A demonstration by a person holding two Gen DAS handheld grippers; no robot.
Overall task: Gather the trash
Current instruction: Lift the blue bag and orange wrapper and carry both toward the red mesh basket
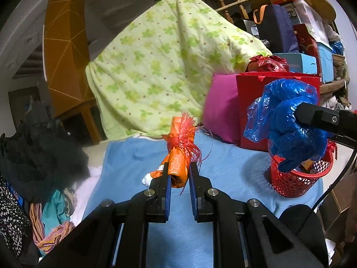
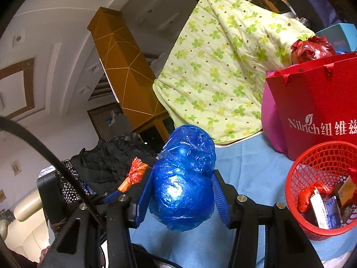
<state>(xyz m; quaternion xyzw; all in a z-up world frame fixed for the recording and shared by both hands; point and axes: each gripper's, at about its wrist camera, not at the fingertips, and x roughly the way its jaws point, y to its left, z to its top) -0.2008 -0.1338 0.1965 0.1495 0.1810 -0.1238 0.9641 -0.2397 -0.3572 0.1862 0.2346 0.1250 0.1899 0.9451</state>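
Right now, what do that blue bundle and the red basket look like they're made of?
The blue bundle looks like thin plastic film: glossy, crinkled, slightly see-through, with bright glare spots. What it wraps is hidden. The red basket appears to be rigid moulded plastic with an open lattice wall you can see through.

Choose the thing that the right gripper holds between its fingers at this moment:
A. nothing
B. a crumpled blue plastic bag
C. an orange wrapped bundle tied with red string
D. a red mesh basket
B: in the right wrist view, the right gripper is closed on the crumpled blue plastic bag, which bulges between its fingers.
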